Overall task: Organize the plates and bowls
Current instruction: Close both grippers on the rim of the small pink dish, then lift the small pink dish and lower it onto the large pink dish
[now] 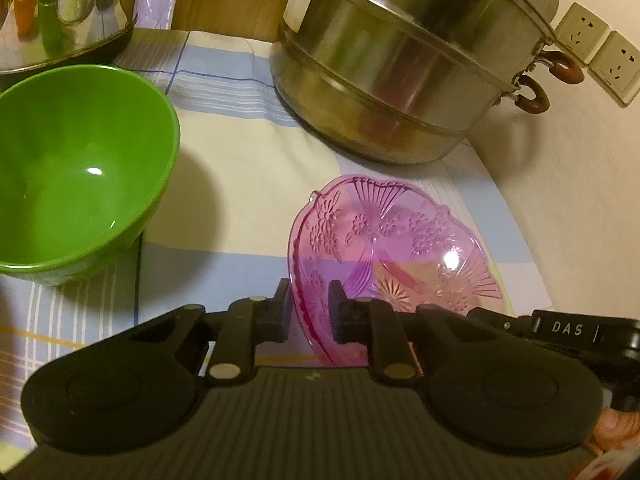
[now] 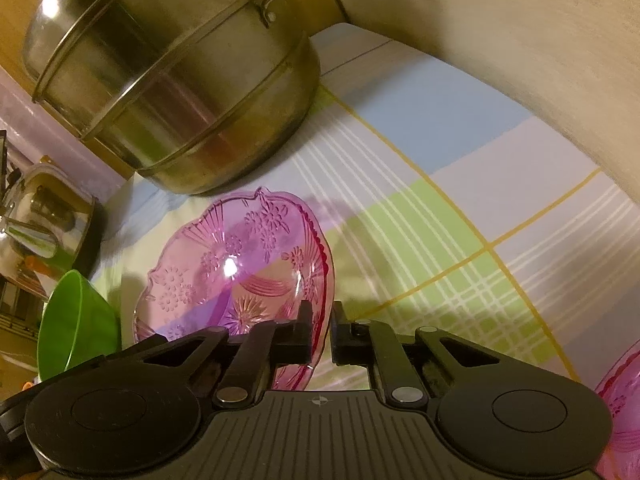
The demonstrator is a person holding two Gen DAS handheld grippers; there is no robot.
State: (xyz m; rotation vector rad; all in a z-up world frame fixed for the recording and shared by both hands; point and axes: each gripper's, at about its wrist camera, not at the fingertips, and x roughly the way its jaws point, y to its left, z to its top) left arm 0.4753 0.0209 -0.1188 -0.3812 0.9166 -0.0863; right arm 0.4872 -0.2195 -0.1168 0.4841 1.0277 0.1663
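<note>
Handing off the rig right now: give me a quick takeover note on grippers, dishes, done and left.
Left gripper: shut on the pink plate at its left rim.
Right gripper: shut on the same plate's right rim.
Green bowl: on the tablecloth, left of the plate, apart from it.
Steel steamer pot: behind the plate.
Done: plate gripped by both.
Left: place plate; sort bowl.

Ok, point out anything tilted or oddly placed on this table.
The pink plate is tipped up on edge instead of lying flat, its rim pinched by both the left gripper and the right gripper. The green bowl and steel steamer pot stand upright; nothing looks spilled or broken.
</note>
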